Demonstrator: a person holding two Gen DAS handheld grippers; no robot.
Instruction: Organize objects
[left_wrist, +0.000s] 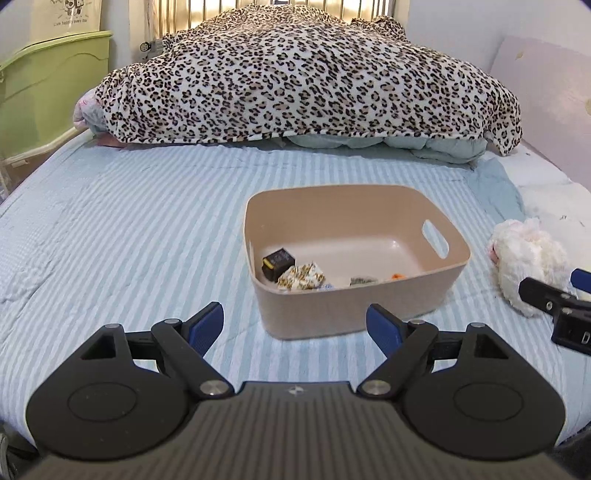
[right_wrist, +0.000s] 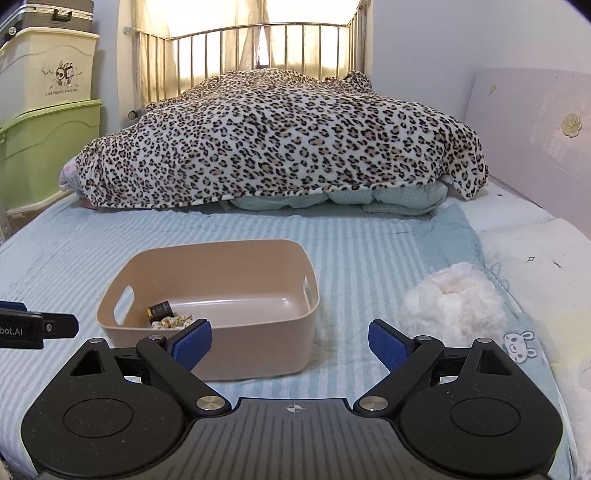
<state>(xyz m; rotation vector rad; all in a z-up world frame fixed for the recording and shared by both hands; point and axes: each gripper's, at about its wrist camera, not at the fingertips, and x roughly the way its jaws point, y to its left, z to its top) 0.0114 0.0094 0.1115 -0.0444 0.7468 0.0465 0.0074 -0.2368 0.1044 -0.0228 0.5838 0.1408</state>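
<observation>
Left gripper is spread wide, empty; so is the right gripper. Just ahead of both on the striped sheet sits the bin, small items inside. A fluffy toy lies right of it. Beyond, a leopard blanket.

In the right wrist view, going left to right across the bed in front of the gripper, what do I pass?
Tip of the other black hand-held gripper → beige plastic storage bin with cut-out handles → fluffy white plush toy → small white bunny print on the bedding.
</observation>
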